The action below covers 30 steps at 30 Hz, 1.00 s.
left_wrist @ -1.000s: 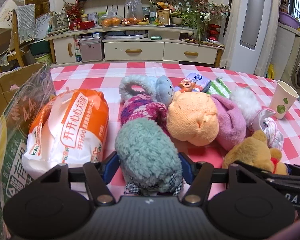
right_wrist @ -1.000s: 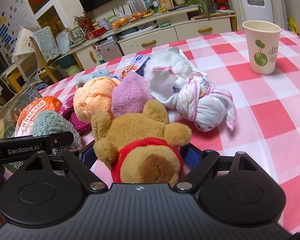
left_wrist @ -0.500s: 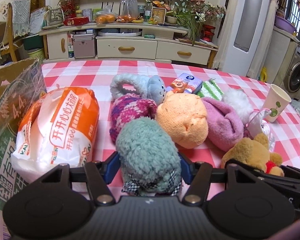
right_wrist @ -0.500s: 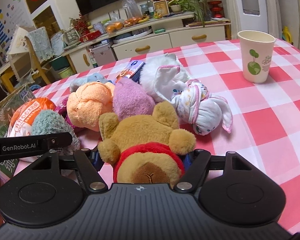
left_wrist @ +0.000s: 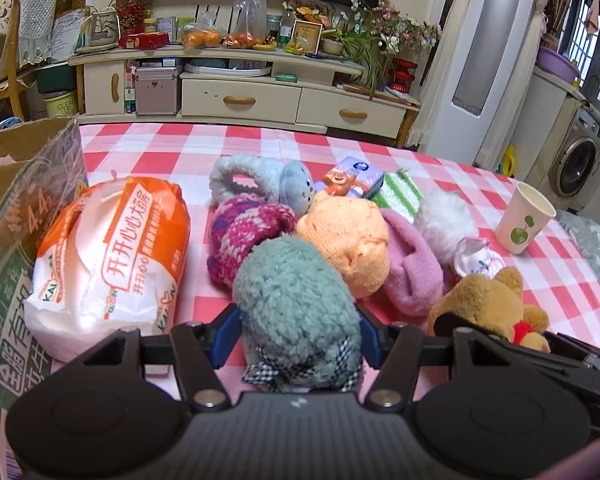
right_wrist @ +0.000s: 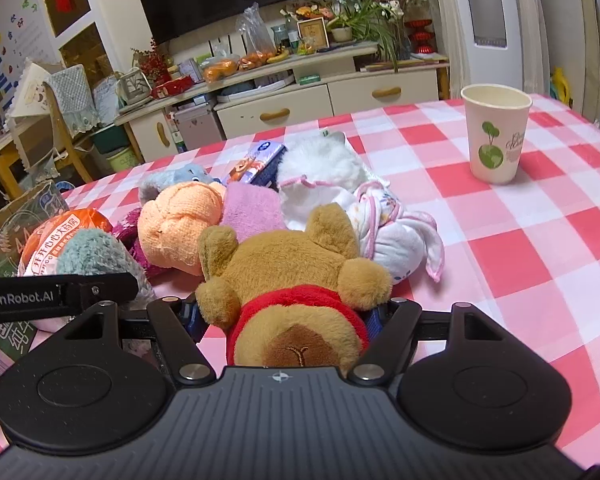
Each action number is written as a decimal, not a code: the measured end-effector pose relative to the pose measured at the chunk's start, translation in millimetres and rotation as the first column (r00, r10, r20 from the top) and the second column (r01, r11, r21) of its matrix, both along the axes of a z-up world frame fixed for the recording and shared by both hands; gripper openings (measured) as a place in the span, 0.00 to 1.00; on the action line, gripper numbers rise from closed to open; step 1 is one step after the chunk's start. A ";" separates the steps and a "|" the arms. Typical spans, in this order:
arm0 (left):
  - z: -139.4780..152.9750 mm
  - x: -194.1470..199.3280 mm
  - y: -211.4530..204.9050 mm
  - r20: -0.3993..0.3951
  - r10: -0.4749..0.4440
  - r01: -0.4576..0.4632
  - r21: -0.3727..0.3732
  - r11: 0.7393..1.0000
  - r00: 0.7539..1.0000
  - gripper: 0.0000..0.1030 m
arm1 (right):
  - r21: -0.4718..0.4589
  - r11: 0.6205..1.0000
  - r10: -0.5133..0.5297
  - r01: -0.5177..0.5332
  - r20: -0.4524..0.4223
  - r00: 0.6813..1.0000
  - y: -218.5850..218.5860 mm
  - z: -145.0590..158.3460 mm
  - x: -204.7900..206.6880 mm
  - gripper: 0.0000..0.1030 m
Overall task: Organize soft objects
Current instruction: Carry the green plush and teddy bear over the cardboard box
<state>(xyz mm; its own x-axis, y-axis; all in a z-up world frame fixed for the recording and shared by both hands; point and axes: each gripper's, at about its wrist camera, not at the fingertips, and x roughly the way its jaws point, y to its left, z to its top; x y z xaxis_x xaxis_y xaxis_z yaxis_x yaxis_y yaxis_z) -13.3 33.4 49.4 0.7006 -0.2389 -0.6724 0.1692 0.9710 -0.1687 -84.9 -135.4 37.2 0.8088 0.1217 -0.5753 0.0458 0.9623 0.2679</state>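
Note:
My left gripper (left_wrist: 298, 334) is shut on a teal fuzzy plush (left_wrist: 296, 304), held just above the checked tablecloth. My right gripper (right_wrist: 288, 320) is shut on a brown bear with a red shirt (right_wrist: 292, 276), which also shows in the left wrist view (left_wrist: 492, 304). A pile of soft things lies ahead: an orange plush (left_wrist: 348, 244), a pink cloth (left_wrist: 412, 272), a magenta knit piece (left_wrist: 244, 232), a grey-blue plush (left_wrist: 268, 184), a white fluffy toy (left_wrist: 444, 220) and a white baby garment (right_wrist: 384, 232).
An orange-and-white tissue pack (left_wrist: 108, 260) lies left of the pile. A cardboard box (left_wrist: 16, 184) stands at the far left edge. A paper cup (right_wrist: 496, 132) stands at the right. A small blue tissue packet (left_wrist: 356, 176) and a green striped cloth (left_wrist: 396, 196) lie behind the pile.
Both grippers have lifted slightly and pulled back with their toys held; the pile and table sit lower and farther in view. Grips are unchanged.

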 end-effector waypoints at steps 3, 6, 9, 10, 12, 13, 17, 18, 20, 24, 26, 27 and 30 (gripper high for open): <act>2.5 -1.9 1.3 0.006 -0.004 0.004 -0.008 1.000 1.000 0.58 | -0.007 1.000 0.004 -0.004 0.004 1.000 2.7 3.7 0.4 0.85; 4.4 -3.7 3.9 0.012 -0.003 0.003 -0.011 1.000 1.000 0.58 | -0.041 0.999 0.003 -0.003 0.010 1.000 5.4 7.0 0.7 0.85; 6.8 -5.8 8.7 0.017 0.004 -0.004 -0.017 1.000 1.000 0.58 | -0.054 0.999 0.007 -0.006 0.011 1.000 8.2 11.5 0.7 0.85; 7.8 -6.3 10.1 0.020 0.007 -0.007 -0.020 1.000 1.000 0.58 | -0.058 0.998 0.008 -0.007 0.011 1.000 10.1 13.1 0.0 0.85; 10.5 -7.1 12.8 0.025 0.010 -0.009 -0.026 1.000 1.000 0.58 | -0.064 0.998 0.010 -0.010 0.012 1.000 12.8 15.9 0.1 0.85; 11.8 -7.5 14.2 0.030 0.009 -0.008 -0.028 1.000 1.000 0.58 | -0.065 0.998 0.013 -0.012 0.014 1.000 13.2 16.8 0.7 0.85; 17.4 -9.2 20.6 0.039 0.009 -0.008 -0.039 0.999 0.999 0.58 | -0.079 0.997 0.020 -0.018 0.024 1.000 18.5 23.6 1.6 0.85; 18.7 -9.6 22.5 0.040 0.010 -0.008 -0.042 0.999 0.999 0.58 | -0.080 0.997 0.022 -0.020 0.026 0.999 19.5 25.6 2.0 0.85; 21.7 -10.9 25.9 0.045 0.010 -0.008 -0.044 0.999 0.999 0.58 | -0.085 0.996 0.029 -0.027 0.029 0.999 23.2 29.3 1.8 0.85; 28.0 -13.4 34.6 0.055 0.009 -0.006 -0.061 0.998 0.998 0.58 | -0.097 0.995 0.040 -0.036 0.040 0.998 31.2 36.0 1.9 0.85; 31.4 -14.6 39.5 0.063 0.012 -0.008 -0.066 0.998 0.998 0.58 | -0.106 0.994 0.043 -0.038 0.046 0.998 35.9 40.1 1.5 0.85; 32.8 -15.2 42.0 0.066 0.014 -0.010 -0.070 0.998 0.998 0.58 | -0.109 0.993 0.044 -0.038 0.050 0.998 37.9 42.2 1.7 0.85; 35.7 -17.1 50.5 0.072 0.025 -0.020 -0.080 0.997 0.997 0.58 | -0.114 0.993 0.046 -0.039 0.060 0.997 42.1 48.2 4.4 0.85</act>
